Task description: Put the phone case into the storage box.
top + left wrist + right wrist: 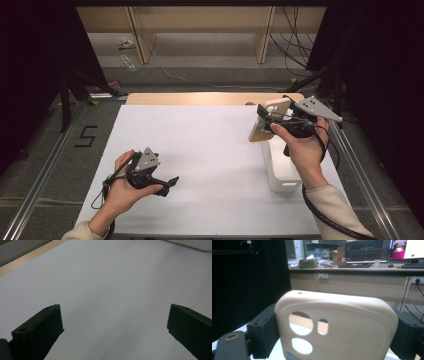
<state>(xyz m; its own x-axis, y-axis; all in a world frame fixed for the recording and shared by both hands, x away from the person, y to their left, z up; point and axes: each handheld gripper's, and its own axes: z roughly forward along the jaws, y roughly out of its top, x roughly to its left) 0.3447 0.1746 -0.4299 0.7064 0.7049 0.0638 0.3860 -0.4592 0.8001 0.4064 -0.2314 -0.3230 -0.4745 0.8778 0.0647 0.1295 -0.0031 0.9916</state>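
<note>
My right gripper (266, 119) is raised above the right side of the table, shut on a cream phone case (276, 106). In the right gripper view the phone case (352, 320) stands upright with its camera cut-outs at the left, and the two black pads (263, 331) press on its side edges. My left gripper (169, 184) rests low over the white table sheet (200, 150) at the near left. Its jaws stand wide apart, open, in the left gripper view (115, 315), with only bare sheet between them.
A white rectangular container (280, 172) sits on the table under my right hand; its corner (195, 243) shows far off in the left gripper view. The table's wooden far edge (200, 98) borders the sheet. Beyond stand a desk and monitors (367, 250).
</note>
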